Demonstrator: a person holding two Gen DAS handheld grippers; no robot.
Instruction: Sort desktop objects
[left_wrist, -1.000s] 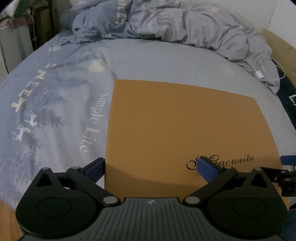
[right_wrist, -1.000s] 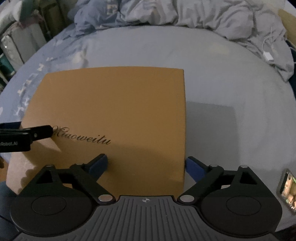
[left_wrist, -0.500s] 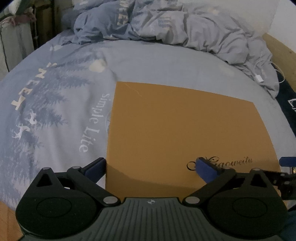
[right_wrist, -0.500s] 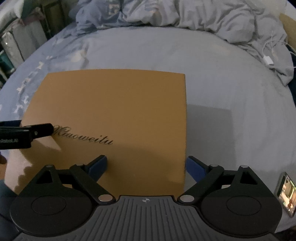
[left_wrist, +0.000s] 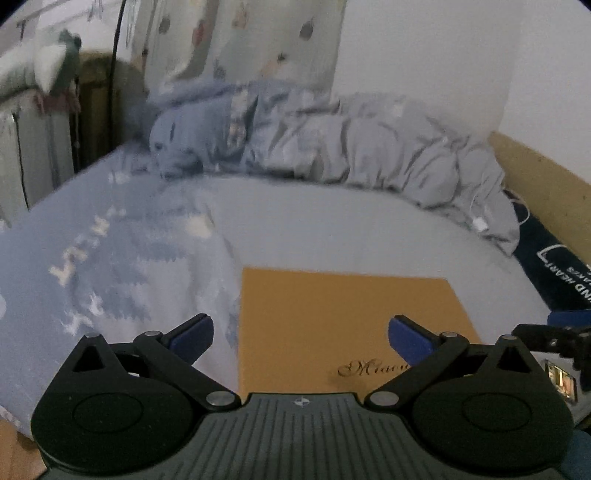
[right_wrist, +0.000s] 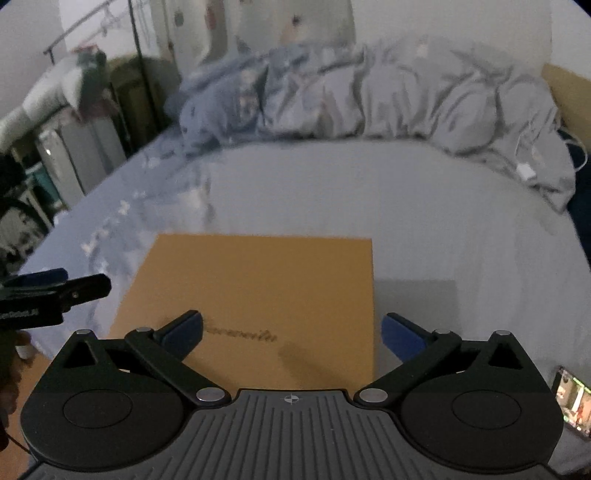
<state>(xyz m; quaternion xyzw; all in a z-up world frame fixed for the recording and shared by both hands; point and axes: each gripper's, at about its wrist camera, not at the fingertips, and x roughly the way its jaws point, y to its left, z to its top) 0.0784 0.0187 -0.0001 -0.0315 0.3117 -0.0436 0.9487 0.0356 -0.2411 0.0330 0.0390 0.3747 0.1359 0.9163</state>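
Observation:
A flat orange box (left_wrist: 347, 317) with dark script lettering lies on the bed; it also shows in the right wrist view (right_wrist: 258, 291). My left gripper (left_wrist: 300, 334) is open and empty, held above the box's near left part. My right gripper (right_wrist: 291, 330) is open and empty, held above the box's near right part. The left gripper's tip shows at the left edge of the right wrist view (right_wrist: 55, 291). The right gripper's tip shows at the right edge of the left wrist view (left_wrist: 554, 332).
The grey-blue printed bedsheet (left_wrist: 129, 258) covers the bed. A crumpled duvet (right_wrist: 388, 96) lies at the far end, with a white charger and cable (right_wrist: 526, 170) on it. A lit phone (right_wrist: 572, 400) lies at the near right. A wooden bed frame (left_wrist: 535, 173) runs along the right.
Both grippers have lifted and tilted upward, so the views now take in the wall and the duvet. The box sits lower and smaller in both views. Both grippers stay open.

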